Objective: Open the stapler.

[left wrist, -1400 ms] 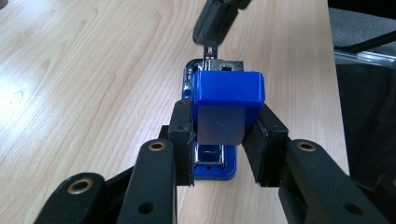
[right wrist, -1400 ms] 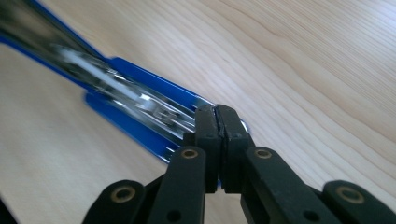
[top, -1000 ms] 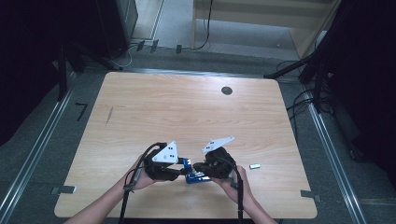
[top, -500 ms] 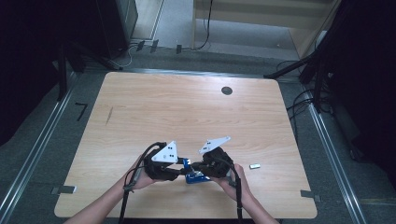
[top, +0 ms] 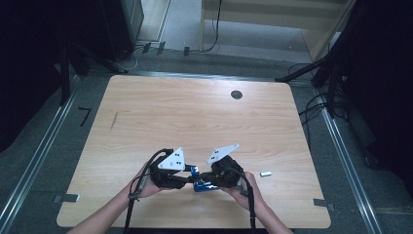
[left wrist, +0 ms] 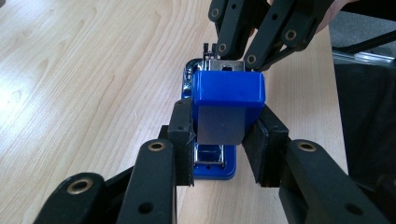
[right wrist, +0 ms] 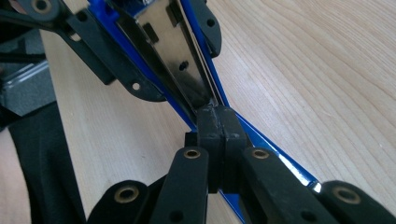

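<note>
small white piece (top: 265, 173) lies on the surface (top: 195, 117) just right of the hands, dark round spot (top: 236, 94) far back; nothing blocks the work. blue stapler (top: 200, 185) sits near the front edge, long axis running left gripper (top: 182, 179) to right gripper (top: 207, 179), top arm swung open. left fingers (left wrist: 183, 135) clamp the blue top, right fingers (right wrist: 208, 126) pinched shut on the metal rail; nothing has shifted since the earlier frames.

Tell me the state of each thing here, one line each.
Stapler: on the table, top swung open, metal inside showing.
Left gripper: shut on the stapler's blue top.
Right gripper: shut, pads together at the stapler's metal strip.
Small pale piece: lying loose on the table.
</note>
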Action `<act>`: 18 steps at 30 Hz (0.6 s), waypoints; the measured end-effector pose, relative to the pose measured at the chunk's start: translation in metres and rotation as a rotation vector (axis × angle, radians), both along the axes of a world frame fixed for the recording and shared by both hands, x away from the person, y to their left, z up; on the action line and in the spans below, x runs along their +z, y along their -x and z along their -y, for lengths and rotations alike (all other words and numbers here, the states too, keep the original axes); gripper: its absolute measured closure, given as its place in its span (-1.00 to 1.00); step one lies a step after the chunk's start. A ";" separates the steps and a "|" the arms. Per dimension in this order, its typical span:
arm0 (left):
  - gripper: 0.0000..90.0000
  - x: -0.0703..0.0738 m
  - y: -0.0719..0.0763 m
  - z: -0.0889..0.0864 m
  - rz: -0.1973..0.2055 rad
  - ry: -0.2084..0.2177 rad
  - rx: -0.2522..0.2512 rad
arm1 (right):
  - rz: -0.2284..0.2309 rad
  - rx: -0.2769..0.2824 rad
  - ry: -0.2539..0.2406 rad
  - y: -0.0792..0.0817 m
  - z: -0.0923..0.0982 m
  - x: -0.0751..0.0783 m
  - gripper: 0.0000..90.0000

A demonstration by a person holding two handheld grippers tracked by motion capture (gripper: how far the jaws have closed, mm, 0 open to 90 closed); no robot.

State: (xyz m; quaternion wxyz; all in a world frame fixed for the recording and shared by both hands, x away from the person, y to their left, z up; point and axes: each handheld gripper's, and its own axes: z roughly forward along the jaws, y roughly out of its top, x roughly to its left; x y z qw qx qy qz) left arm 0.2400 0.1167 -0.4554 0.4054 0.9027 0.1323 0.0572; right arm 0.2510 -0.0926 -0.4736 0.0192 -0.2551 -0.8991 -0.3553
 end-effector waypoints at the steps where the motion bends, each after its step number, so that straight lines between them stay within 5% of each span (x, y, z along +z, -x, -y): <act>1: 0.49 0.000 0.000 0.000 -0.001 0.000 0.001 | 0.005 0.006 0.003 0.000 0.000 -0.001 1.00; 18: 0.43 0.001 -0.001 0.002 -0.015 0.011 0.006 | 0.028 0.025 0.013 0.000 -0.001 -0.001 1.00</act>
